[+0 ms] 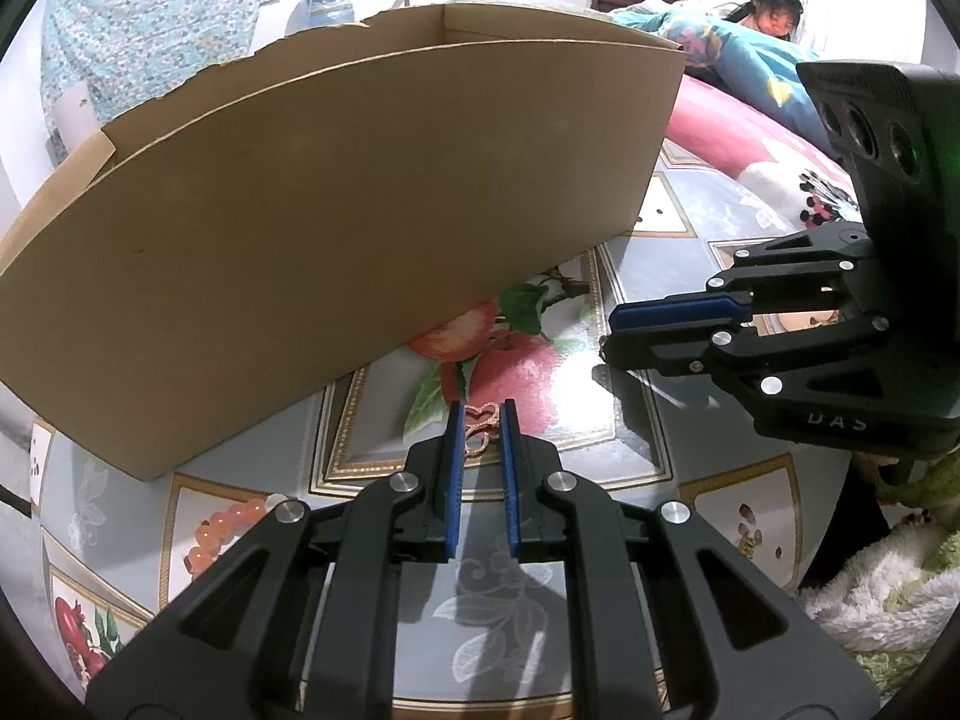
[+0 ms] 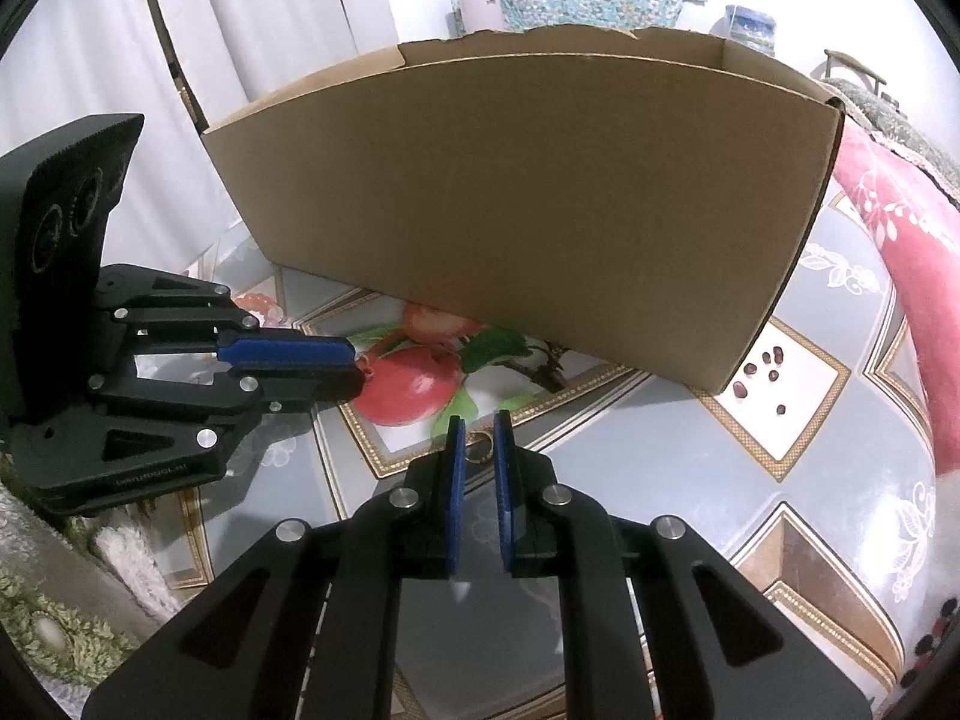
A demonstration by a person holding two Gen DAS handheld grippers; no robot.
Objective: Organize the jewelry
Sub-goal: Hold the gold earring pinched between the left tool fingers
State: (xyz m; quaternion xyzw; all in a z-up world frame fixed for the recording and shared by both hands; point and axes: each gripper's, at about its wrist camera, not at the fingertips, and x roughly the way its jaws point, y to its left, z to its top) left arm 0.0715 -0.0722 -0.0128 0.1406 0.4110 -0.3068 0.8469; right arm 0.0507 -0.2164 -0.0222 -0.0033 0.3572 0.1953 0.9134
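Your left tool (image 1: 482, 420) stands with its blue pads slightly spread, bracketing a small gold openwork heart-shaped pendant (image 1: 480, 429) at the fingertips. From the left wrist view I cannot tell whether the pads are actually gripping it or only flanking it where it lies on the fruit-patterned glossy worktop (image 1: 678, 276). The pendant sits just near of the printed red apples, and the large open brown cardboard box (image 1: 336, 228) stands just beyond it.

Your right tool (image 2: 477, 429) has its pads slightly apart, with nothing clearly between them; a thin gold loop (image 2: 477, 450) shows on the worktop just past its tips, too small to identify. In the left view the right tool (image 1: 612, 330) is well to the right of the pendant and appears nearly closed.

Risks as judged from here:
- The pendant is thin and sits only at the very tips. If you close off-centre, it may slip out or flip on the slick surface.
- Any chain attached to it may snag on the serrated pads or trail as you lift; whether there is a chain cannot be seen.
- The near box wall is tall. Carry the pendant too low and it may strike the wall and drop outside.
- The two tools work close together; crossing paths could knock the piece loose.
- An orange bead string (image 1: 225, 525) lies near left; a wide sweep could scatter it.
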